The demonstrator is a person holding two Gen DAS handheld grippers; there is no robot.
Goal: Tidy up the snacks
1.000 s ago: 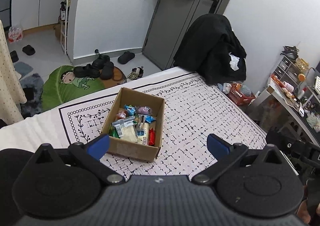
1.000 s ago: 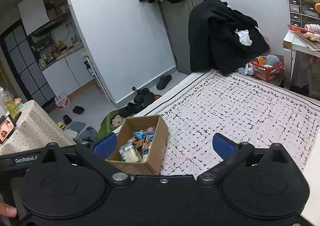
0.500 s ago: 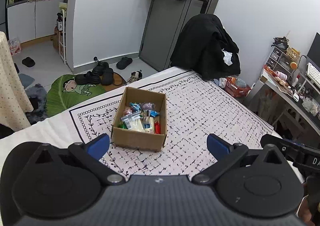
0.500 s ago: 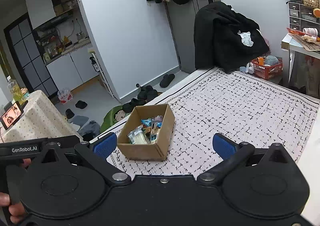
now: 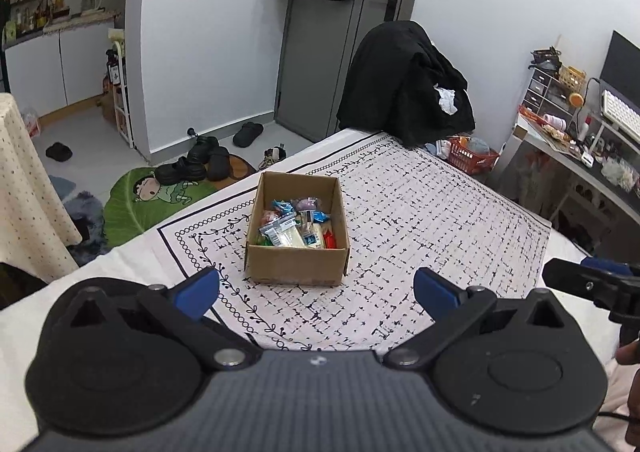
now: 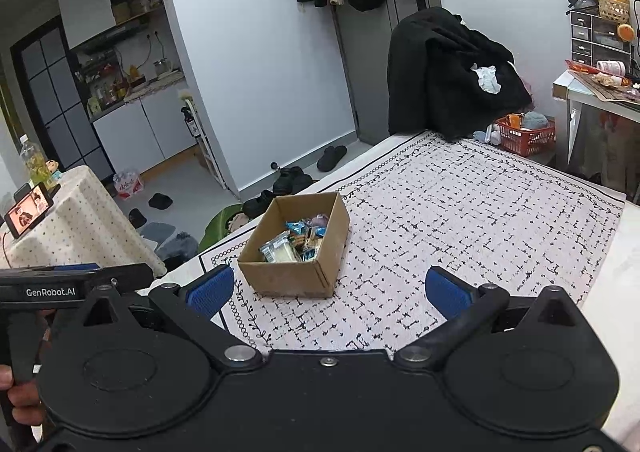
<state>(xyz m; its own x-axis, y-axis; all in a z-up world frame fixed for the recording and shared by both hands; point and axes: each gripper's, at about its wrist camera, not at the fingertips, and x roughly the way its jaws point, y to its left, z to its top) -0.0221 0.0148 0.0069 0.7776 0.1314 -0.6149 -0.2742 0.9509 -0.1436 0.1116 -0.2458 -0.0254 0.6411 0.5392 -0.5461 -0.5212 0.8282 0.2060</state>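
The cardboard box (image 5: 296, 236) sits on the patterned cloth (image 5: 440, 236) on the bed, and the snacks (image 5: 294, 226) are piled inside it. To do this step well, go down slowly over the box and pick just one packet from the top. The left hand-held gripper (image 5: 316, 288) is up high, well back from the box, open wide and empty. The right hand-held gripper (image 6: 328, 288) is the same, wide and holding nothing.
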